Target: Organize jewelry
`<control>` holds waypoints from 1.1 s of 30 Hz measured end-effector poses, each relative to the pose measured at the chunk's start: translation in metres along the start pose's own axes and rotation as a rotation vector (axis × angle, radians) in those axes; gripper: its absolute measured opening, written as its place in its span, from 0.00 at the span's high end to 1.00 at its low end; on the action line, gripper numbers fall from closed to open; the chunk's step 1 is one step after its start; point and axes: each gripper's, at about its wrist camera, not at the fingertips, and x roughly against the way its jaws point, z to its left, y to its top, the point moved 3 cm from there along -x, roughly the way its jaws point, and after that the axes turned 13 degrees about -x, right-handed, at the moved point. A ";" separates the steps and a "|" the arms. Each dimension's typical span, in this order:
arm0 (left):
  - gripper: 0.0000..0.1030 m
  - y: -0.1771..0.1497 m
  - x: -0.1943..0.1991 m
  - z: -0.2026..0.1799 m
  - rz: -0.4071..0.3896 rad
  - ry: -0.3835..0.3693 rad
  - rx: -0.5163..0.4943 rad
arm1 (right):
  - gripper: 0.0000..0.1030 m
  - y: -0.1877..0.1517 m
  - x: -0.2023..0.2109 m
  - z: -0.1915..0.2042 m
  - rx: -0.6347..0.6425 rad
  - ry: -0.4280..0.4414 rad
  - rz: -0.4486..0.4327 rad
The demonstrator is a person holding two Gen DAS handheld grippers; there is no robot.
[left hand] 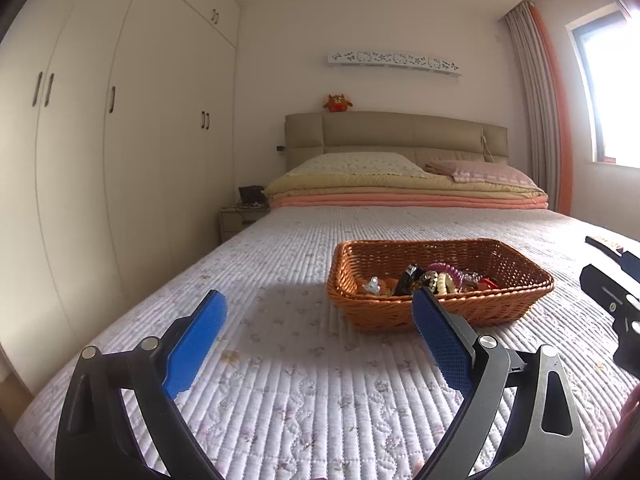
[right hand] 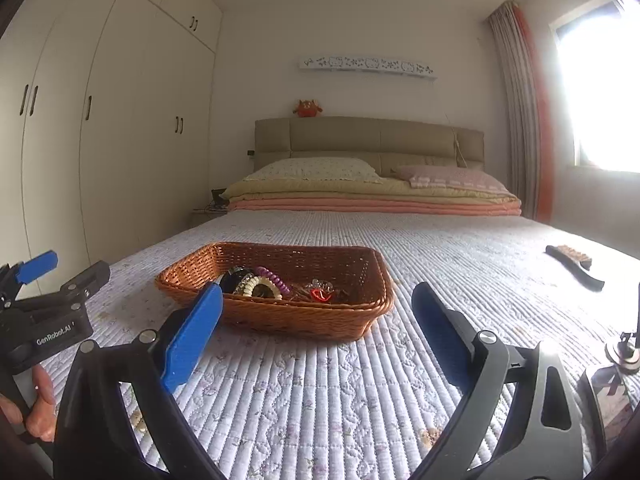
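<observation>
A brown wicker basket [left hand: 516, 268] stands on the quilted bed, ahead and to the right in the left wrist view. It also shows in the right wrist view [right hand: 280, 316], ahead and to the left. Jewelry [left hand: 440, 278] lies heaped inside it: a purple coil band [right hand: 274, 276], a cream bead bracelet [right hand: 260, 286], a dark bangle, a red piece [right hand: 320, 294]. My left gripper [left hand: 320, 300] is open and empty, short of the basket. My right gripper [right hand: 318, 294] is open and empty, just right of the basket's near side.
A dark brush [right hand: 576, 266] lies on the quilt at the right. Folded blankets [left hand: 404, 194] and pillows lie at the headboard. White wardrobes [left hand: 120, 140] line the left wall. A nightstand [left hand: 240, 222] stands beside the bed. A small stand [right hand: 622, 350] sits at the right edge.
</observation>
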 end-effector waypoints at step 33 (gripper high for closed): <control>0.07 -0.001 0.002 0.003 -0.003 0.014 0.000 | 0.07 -0.006 0.001 0.004 0.035 -0.014 -0.005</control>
